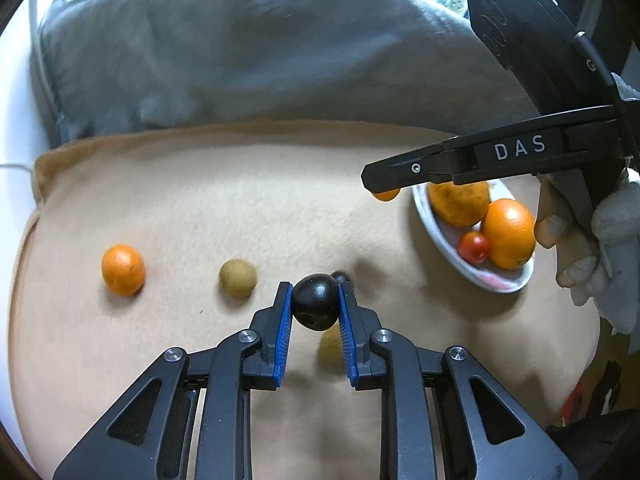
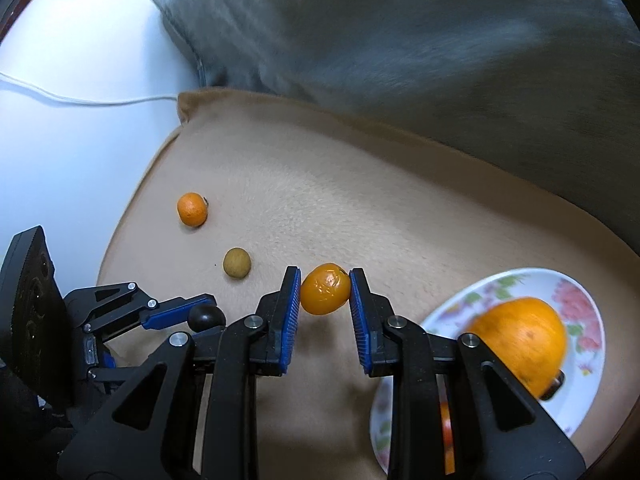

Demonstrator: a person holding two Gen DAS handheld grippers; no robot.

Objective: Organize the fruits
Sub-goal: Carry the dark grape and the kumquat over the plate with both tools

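A: Blue pads on the left gripper [image 1: 315,307] are pinching a dark fruit [image 1: 315,302], lifted off the tan blanket [image 1: 240,200]. A small dark lump shows just past its right tip, can't tell what it is.

B: Right side?

A: Right gripper [image 2: 325,289] has a small orange [image 2: 325,289] between its pads, both pads touching it. It's held above the blanket, just left of the plate [image 2: 580,292].

B: What's in the plate?

A: From the left camera: two large oranges, one dull [image 1: 459,204], one bright [image 1: 509,233], and a red tomato [image 1: 474,247], touching one another. White plate with a floral print, to the right of both grippers. In the right camera only one large orange shows clearly; the rest is behind the finger.

B: Loose fruit?

A: Left of the left gripper's tips: a brown round fruit [image 1: 238,278] near, and another orange [image 1: 123,269] further left, well apart from each other. A yellowish fruit [image 1: 331,346] lies under the left gripper between its fingers, mostly hidden.

B: Backdrop?

A: Grey cushion [image 1: 240,52] beyond the blanket's far edge. White cable [image 2: 80,98] on the pale surface to the left. Gloved hand [image 1: 592,240] on the right gripper's handle, fingertips bare.
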